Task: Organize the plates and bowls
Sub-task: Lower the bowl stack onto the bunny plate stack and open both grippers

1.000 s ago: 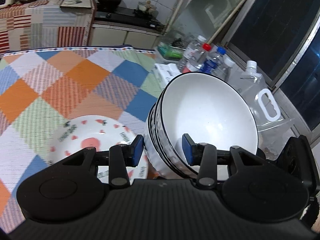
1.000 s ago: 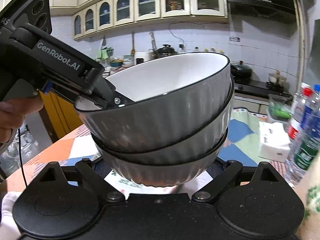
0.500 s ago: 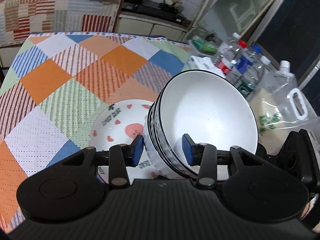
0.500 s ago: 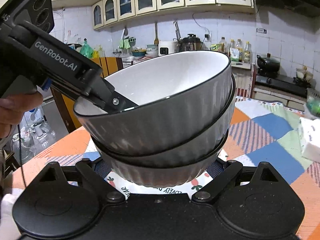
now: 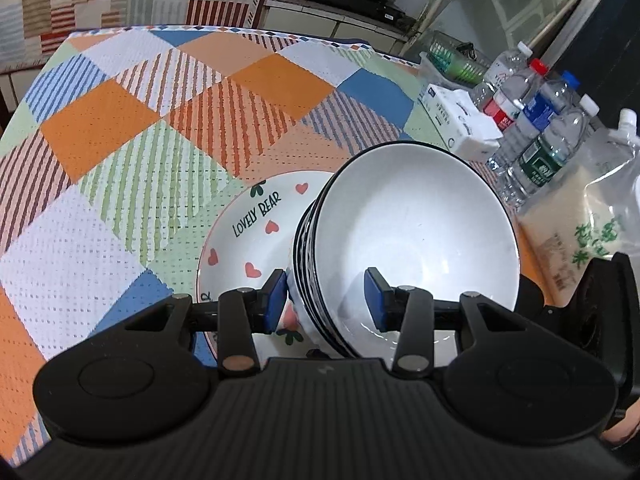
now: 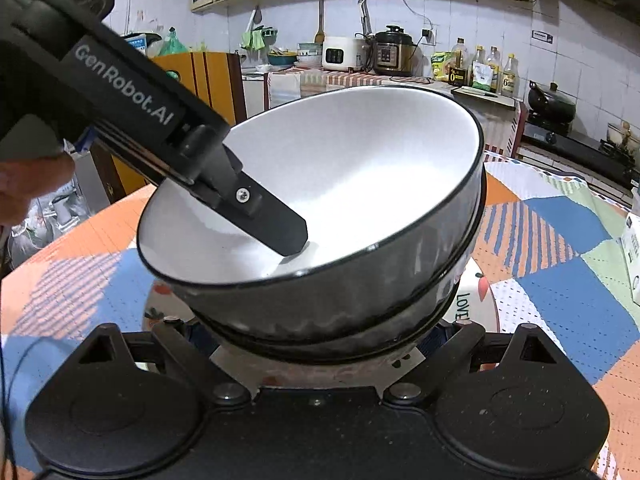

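Tilting rightward, bowl stack [image 5: 412, 236] over plate [image 5: 256, 216]

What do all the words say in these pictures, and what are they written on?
"LOVELY BEAR": on the white heart-patterned plate under the stack of white bowls with dark ribbed outsides.
"GenRobot.AI": on the black left gripper pinching the stack's wall.
"LOVE": the same plate's rim, right wrist view.
Labels on the clear plastic bottles, white box and pouch: too blurred.

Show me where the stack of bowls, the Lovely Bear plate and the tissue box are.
stack of bowls [image 5: 416, 240], left wrist view, white inside of the top bowl.
Lovely Bear plate [image 5: 256, 216], left wrist view, its lettered rim.
tissue box [image 5: 456, 120], left wrist view, its white top face.
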